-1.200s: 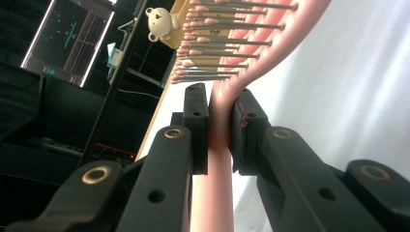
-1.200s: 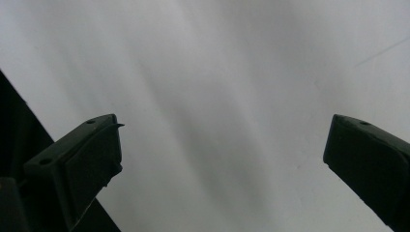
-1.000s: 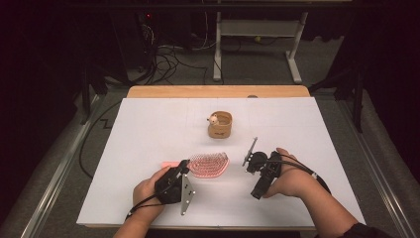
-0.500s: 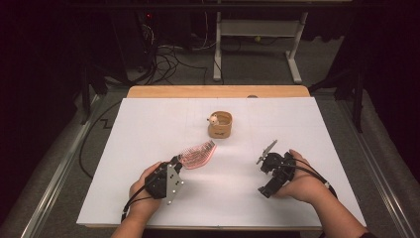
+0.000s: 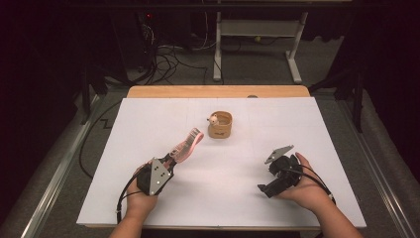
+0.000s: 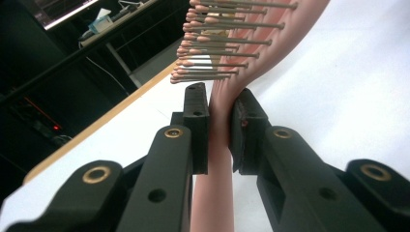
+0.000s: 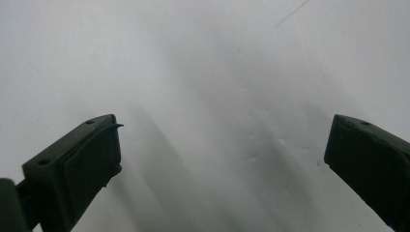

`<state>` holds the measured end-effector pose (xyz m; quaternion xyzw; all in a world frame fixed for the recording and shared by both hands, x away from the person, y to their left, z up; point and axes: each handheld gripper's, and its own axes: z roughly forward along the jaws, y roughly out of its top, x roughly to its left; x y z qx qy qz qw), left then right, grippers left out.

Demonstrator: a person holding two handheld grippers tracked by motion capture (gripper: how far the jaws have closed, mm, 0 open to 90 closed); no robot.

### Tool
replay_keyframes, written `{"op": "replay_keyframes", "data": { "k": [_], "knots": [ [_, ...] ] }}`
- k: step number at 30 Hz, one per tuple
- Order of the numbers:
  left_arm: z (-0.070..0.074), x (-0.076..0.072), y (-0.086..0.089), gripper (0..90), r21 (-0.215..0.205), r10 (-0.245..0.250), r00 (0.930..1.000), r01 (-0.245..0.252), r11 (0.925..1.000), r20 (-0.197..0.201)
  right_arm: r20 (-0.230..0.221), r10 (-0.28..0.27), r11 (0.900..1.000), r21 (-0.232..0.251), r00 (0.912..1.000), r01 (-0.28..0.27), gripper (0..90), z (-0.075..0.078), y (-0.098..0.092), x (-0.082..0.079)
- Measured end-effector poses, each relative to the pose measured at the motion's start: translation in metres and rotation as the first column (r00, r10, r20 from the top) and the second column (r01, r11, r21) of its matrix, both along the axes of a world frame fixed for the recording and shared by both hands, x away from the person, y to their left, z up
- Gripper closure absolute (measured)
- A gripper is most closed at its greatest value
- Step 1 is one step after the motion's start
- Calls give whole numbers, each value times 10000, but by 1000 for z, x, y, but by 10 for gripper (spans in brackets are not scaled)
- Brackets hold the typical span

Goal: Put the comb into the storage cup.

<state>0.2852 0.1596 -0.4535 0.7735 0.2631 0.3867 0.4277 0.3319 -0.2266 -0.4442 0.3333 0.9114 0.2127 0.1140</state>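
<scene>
Covering most of the table [image 5: 297, 129], a white sheet leaves a strip of bare wood along the far edge; beyond it the room is dark, with cables [image 5: 168, 64] on the floor and a white frame [image 5: 257, 49] standing behind. Near the sheet's middle sits a small tan cup [image 5: 220, 125] with a little pale object at its rim, too small to make out. In the high view the left claw [image 5: 171, 159] holds a pink brush [image 5: 188, 145] by its handle, lifted and angled toward the cup, well short of it. The left gripper view shows what that view cannot: both pads pressed against the pink handle [image 6: 218, 145], and rows of thin pins with rounded tips jutting sideways from the head, whose top is cut off by the frame. The right claw [image 5: 265, 188] rests low at the sheet's right, well apart from the brush and cup. In the right gripper view its jaws stand wide with nothing between them, just blurred white sheet [image 7: 217, 96].
</scene>
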Motion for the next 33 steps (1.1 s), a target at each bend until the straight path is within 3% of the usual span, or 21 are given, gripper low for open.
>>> {"op": "replay_keyframes", "data": {
  "k": [1,5,7,9,10,11,16,17,18,19,22,24,25,28,29,32,33],
  "knots": [
    [0,1,2,800,-228,-12,10000,10,9997,-74,0,0,10000,0,10000,0,5,0,0,0],
    [2,3,10,800,-1144,-176,9990,127,9934,-419,648,-325,9954,922,9974,264,5,-5,-5,-5],
    [3,4,11,800,-1207,-222,9992,180,9925,-337,758,-393,9939,1055,9964,311,5,-7,-6,-6],
    [2,4,12,801,-1631,-324,9978,226,9864,-579,1032,-597,9891,1404,9929,449,5,-12,-9,-8],
    [2,4,12,800,-1631,-324,9978,226,9864,-579,1032,-597,9891,1404,9929,449,5,-12,-9,-8],
    [3,4,13,801,-1826,-374,9974,254,9829,-624,1192,-768,9825,1783,9899,547,5,-15,-11,-10],
    [3,4,15,800,-2251,-521,9956,335,9738,-773,1443,-1062,9701,2324,9838,706,5,-16,-17,-12],
    [3,5,16,800,-2433,-567,9948,346,9693,-843,1528,-1236,9616,2626,9805,803,5,-17,-20,-13],
    [3,5,16,800,-2433,-567,9948,346,9693,-843,1528,-1236,9616,2626,9805,803,5,-17,-20,-13],
    [3,5,16,800,-2493,-579,9947,351,9678,-845,1673,-1351,9540,2882,9766,826,5,-19,-21,-15],
    [3,4,16,800,-2776,-702,9932,418,9598,-933,1787,-1504,9462,3111,9724,891,5,-23,-22,-18],
    [3,4,15,800,-2788,-721,9931,437,9593,-924,1846,-1551,9433,3195,9705,900,5,-24,-23,-19],
    [4,4,15,800,-2900,-800,9923,493,9558,-950,1923,-1632,9347,3440,9677,893,5,-25,-24,-20],
    [4,4,15,800,-3020,-926,9908,590,9515,-982,2083,-1740,9262,3665,9625,881,4,-24,-25,-23],
    [4,3,13,800,-3063,-994,9902,649,9497,-982,2286,-1910,9175,3873,9546,909,4,-22,-25,-25],
    [3,3,12,800,-3088,-1059,9896,710,9485,-976,2396,-1986,9057,4153,9503,845,4,-21,-26,-26],
    [3,3,11,800,-3125,-1111,9891,759,9469,-962,2504,-2094,8929,4429,9452,805,4,-21,-27,-28]
  ]
}}
